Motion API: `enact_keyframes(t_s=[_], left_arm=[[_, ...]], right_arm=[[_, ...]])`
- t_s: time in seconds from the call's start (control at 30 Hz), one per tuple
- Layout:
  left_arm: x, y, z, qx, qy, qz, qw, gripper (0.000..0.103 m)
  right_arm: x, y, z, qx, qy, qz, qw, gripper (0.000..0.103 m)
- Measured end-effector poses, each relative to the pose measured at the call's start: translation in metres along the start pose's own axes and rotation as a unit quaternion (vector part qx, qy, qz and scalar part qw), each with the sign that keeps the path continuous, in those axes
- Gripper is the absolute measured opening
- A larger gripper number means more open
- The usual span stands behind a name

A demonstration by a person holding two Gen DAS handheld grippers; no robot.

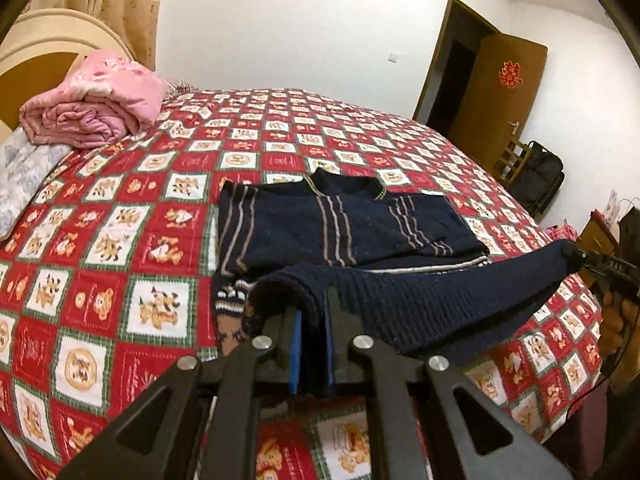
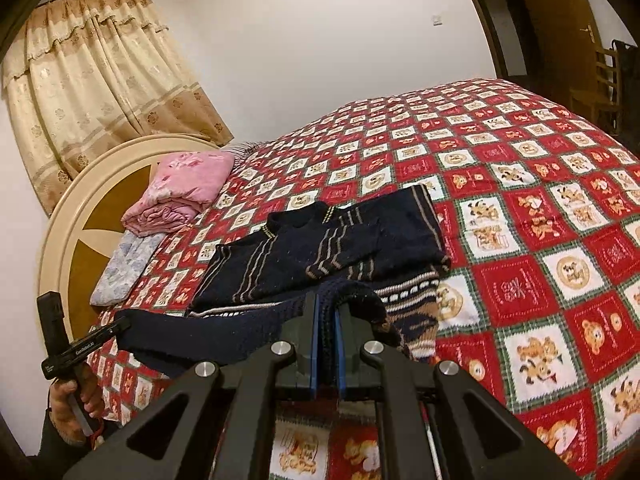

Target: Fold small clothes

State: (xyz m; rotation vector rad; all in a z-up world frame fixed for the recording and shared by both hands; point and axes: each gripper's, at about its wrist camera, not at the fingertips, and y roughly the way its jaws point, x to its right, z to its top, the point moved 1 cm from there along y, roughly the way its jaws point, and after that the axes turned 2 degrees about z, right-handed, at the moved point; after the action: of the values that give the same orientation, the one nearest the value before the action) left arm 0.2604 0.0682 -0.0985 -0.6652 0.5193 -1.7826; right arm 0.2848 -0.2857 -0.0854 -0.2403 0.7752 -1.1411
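A small dark navy knitted sweater [image 1: 336,224] with tan stripes lies on the bed, sleeves folded in across its chest; it also shows in the right wrist view [image 2: 320,252]. Its ribbed bottom hem [image 1: 420,304] is lifted off the bed and stretched between both grippers. My left gripper [image 1: 314,312] is shut on one hem corner. My right gripper [image 2: 326,312] is shut on the other hem corner. The right gripper also shows in the left wrist view [image 1: 576,258], and the left gripper in the right wrist view [image 2: 120,326].
The bed carries a red, white and green checked quilt [image 1: 120,240]. A folded pink blanket [image 1: 96,108] and a pale floral pillow [image 1: 24,176] lie by the headboard [image 2: 80,208]. A brown door [image 1: 496,92] and a wooden chair with a black bag [image 1: 536,176] stand beyond the bed.
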Motion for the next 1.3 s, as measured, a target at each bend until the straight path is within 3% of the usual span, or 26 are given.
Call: enact_keyframes(t_s=[0.5,0.7,1.07,1.3], left_arm=[[-0.021,0.05,0.023,-0.033,-0.005,0.001,0.9994,0.01],[-0.034,0.073,0.048,-0.048,-0.031,-0.023,0.9981,0.01],[-0.061,0.151,0.098,-0.095,-0.089,-0.054,0.99,0.01],[-0.065,0.205,0.115,-0.127,-0.099,-0.046,0.9858,0.01]], right_arm=[[-0.002,0.065,0.038,-0.03,-0.016,-0.024,0.999,0.006],[0.003,0.094,0.063,-0.039,-0.013,-0.032,0.999,0.006],[0.025,0.178,0.114,-0.062,0.0,-0.044,0.997,0.006],[0.063,0.233,0.124,-0.081,0.029,-0.07,0.994,0.006]])
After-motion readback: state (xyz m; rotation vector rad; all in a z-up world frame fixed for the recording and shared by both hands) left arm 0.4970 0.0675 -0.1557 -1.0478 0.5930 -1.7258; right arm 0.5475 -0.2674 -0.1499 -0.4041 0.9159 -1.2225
